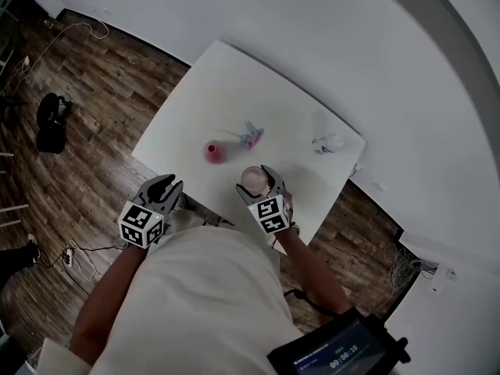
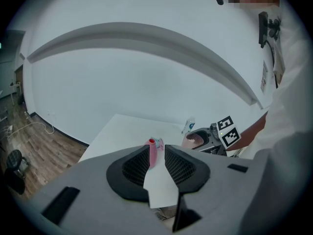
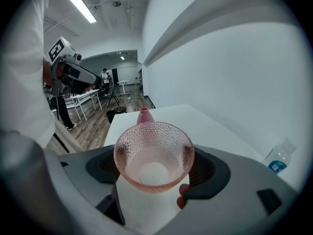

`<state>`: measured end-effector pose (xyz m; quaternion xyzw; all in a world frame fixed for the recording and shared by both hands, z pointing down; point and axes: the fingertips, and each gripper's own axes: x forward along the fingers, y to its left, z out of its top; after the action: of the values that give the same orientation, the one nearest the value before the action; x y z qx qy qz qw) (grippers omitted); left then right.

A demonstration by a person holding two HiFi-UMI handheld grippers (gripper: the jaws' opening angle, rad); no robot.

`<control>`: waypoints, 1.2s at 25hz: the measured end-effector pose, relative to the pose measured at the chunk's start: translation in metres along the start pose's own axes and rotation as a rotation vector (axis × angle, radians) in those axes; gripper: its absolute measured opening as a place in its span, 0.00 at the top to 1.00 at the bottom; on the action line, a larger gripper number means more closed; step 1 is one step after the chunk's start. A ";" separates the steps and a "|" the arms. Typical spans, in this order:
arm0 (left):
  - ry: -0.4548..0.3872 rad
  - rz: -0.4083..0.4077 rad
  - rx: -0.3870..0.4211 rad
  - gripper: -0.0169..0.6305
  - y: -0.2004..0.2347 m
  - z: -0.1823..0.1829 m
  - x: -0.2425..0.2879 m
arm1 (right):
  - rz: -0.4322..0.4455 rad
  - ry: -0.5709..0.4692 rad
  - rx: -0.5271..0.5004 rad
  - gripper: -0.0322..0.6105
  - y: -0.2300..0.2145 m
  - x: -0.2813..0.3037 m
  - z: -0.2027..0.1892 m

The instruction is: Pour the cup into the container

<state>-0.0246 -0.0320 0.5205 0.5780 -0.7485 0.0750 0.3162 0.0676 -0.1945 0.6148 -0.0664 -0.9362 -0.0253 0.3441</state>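
My right gripper [image 1: 258, 181] is shut on a pink dimpled glass cup [image 3: 153, 158], held upright above the white table [image 1: 234, 84] near its front edge. In the right gripper view both pads press on the cup's sides. What it holds I cannot make out. A small pink narrow-necked container [image 1: 213, 152] stands on the table just left of and beyond the cup [image 1: 251, 180]. My left gripper [image 1: 166, 186] hangs open off the table's front-left edge with nothing between its jaws. In the left gripper view the container [image 2: 152, 151] shows far off through the gap.
A small plastic bottle [image 1: 328, 142] lies near the table's right edge. A blue and pink object [image 1: 250, 136] rests just beyond the container. Wooden floor with cables and a dark bag [image 1: 51, 123] surrounds the table; a white wall runs behind it.
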 end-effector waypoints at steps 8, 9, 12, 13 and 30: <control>-0.018 -0.050 0.038 0.85 0.012 0.012 0.001 | 0.029 0.031 0.004 0.35 0.017 -0.011 0.036; -0.021 -0.052 0.039 0.89 0.015 0.013 0.000 | 0.030 0.037 0.005 0.35 0.020 -0.011 0.041; -0.030 -0.061 0.038 0.96 0.025 0.018 0.001 | 0.032 0.057 0.000 0.35 0.023 -0.009 0.054; -0.032 -0.066 0.036 0.96 0.027 0.020 0.003 | 0.032 0.066 -0.001 0.35 0.024 -0.009 0.057; -0.069 -0.143 0.154 0.96 0.060 0.050 -0.010 | 0.078 0.278 0.035 0.35 0.052 0.019 0.083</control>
<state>-0.0970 -0.0287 0.4907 0.6547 -0.7080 0.0897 0.2492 0.0079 -0.1329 0.5639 -0.0928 -0.8767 -0.0043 0.4721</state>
